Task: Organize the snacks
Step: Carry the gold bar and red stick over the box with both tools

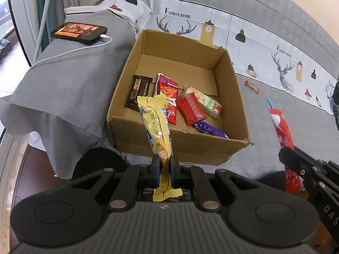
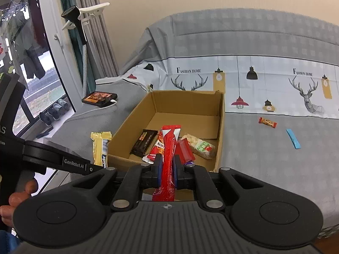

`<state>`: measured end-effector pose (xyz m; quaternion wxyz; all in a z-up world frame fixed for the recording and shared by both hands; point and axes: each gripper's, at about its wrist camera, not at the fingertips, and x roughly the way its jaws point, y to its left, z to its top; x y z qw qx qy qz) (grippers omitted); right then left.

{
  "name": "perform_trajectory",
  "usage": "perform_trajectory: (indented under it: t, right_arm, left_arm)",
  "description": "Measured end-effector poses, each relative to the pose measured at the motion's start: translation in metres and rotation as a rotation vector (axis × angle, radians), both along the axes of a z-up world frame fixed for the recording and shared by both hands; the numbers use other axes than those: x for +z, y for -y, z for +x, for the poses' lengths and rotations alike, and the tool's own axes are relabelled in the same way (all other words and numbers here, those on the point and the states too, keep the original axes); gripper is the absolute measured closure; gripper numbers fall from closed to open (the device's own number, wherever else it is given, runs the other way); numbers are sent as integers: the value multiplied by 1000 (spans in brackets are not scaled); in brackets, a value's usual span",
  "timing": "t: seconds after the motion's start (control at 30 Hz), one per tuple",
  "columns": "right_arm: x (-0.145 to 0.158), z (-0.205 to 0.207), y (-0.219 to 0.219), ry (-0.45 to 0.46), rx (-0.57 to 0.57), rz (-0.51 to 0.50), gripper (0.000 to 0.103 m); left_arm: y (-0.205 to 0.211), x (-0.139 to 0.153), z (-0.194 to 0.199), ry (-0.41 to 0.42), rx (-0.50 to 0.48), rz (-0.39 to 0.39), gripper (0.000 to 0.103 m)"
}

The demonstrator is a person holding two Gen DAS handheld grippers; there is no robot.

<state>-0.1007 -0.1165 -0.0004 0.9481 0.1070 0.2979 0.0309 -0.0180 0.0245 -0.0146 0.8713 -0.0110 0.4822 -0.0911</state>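
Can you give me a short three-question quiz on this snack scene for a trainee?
1. True or false: the left gripper is shut on the long yellow foil snack packet.
2. What does the right gripper grip? A) a blue stick B) the long red plastic snack stick C) nothing
3. Which two snacks lie on the grey bedspread, outside the open brown cardboard box?

Key: 1 true. 2 B. 3 the small red-orange wrapped candy bar and the flat blue stick packet.
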Motion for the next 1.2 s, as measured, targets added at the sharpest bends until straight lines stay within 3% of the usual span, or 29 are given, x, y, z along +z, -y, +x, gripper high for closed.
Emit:
perform_trajectory:
  t: [0.57,1.2]
  right_arm:
    - [-18,42,4,-60,-3,3,93]
    - [-50,147,25,-125,-13,49,92]
  left_arm:
    - [0,-4,45,-18,-3,-5,93]
    - [28,-21,146,-48,-27,1,93]
